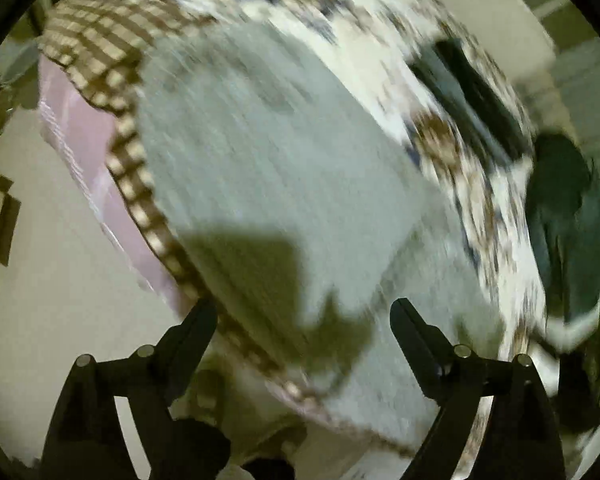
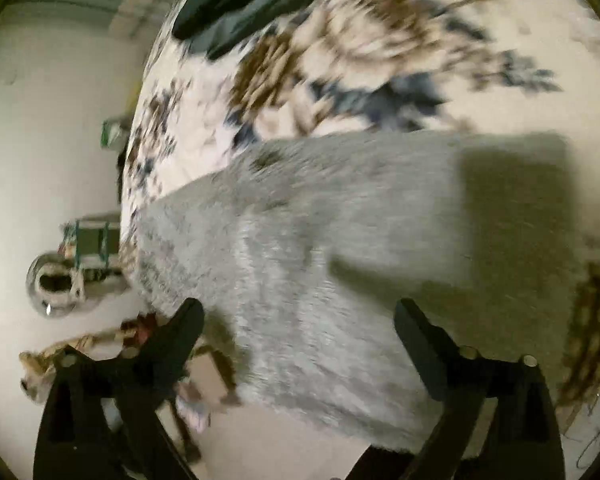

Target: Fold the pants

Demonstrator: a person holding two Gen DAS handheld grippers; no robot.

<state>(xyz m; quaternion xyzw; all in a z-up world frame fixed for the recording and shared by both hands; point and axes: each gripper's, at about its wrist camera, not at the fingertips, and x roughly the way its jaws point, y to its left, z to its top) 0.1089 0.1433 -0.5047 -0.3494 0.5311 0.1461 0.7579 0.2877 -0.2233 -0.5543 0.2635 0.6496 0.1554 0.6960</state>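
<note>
Grey pants (image 1: 268, 152) spread flat on floral bedspread (image 2: 380, 52); left gripper (image 1: 304, 312) and right gripper (image 2: 300, 312) above, jaws released, grasping nothing.

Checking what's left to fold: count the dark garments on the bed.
2, as far as the blur allows. One dark garment lies on the floral bedspread beyond the grey pants; another dark garment hangs at the bed's edge. More may be hidden.
</note>
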